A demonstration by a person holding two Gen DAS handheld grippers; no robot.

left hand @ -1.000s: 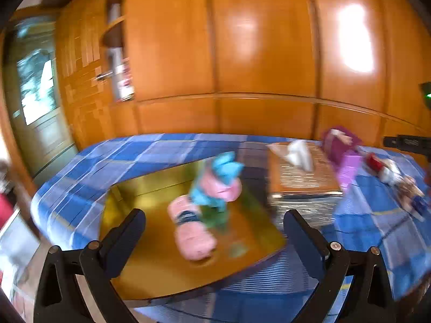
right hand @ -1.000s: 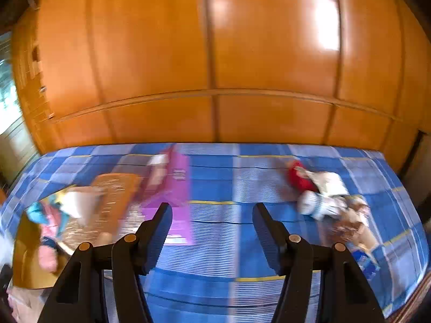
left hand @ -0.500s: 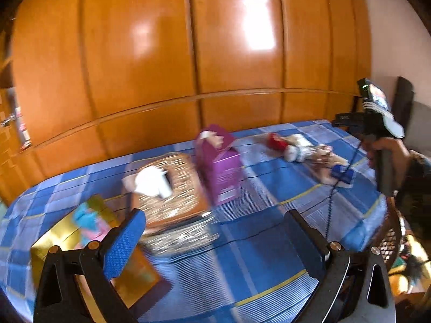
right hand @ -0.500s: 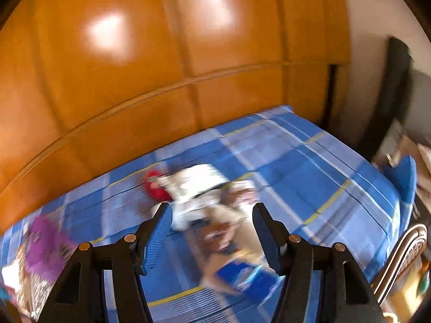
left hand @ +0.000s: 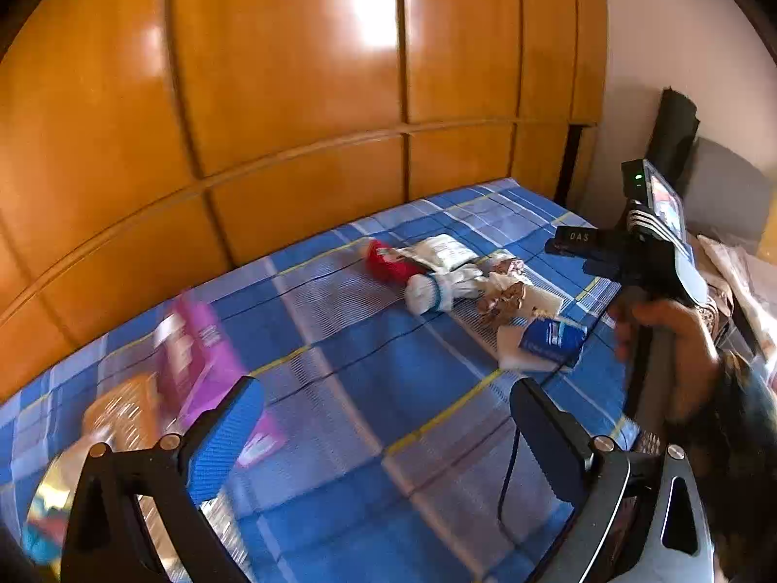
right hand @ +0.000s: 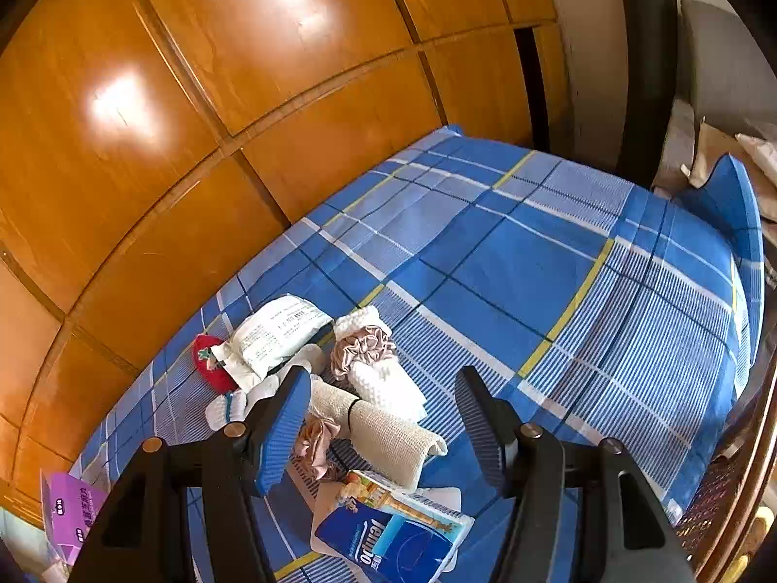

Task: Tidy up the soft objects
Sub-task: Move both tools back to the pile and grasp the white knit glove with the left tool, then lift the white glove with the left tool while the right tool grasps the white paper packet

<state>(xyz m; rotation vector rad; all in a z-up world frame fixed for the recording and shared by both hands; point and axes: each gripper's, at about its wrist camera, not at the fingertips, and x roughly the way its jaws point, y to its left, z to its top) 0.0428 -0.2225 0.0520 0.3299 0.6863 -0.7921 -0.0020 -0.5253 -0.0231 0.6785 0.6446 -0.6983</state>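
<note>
A pile of soft things (left hand: 461, 282) lies on the blue plaid bed (left hand: 388, 364). It holds a red strawberry plush (right hand: 209, 362), a white packet (right hand: 272, 335), a striped sock roll (right hand: 228, 405), white knitted cloth (right hand: 383, 384), pink scrunchies (right hand: 362, 345), a beige knitted roll (right hand: 388, 432) and a blue tissue pack (right hand: 393, 539). My right gripper (right hand: 383, 432) hovers open just over the pile, with the beige roll seen between its fingers and untouched. My left gripper (left hand: 388, 437) is open and empty above bare bedding, left of the pile.
A purple box (left hand: 194, 354) and a gold woven tissue box (left hand: 121, 418) stand at the left. An orange wooden headboard (left hand: 291, 97) runs along the far side. A person's hand (left hand: 670, 335) holds the right tool at the bed's right edge. A blue pillow (right hand: 728, 204) sits at the right.
Both views swung right, away from the gold tray with pink and teal toys. The right gripper came down over the pile. Both grippers kept the same opening.
</note>
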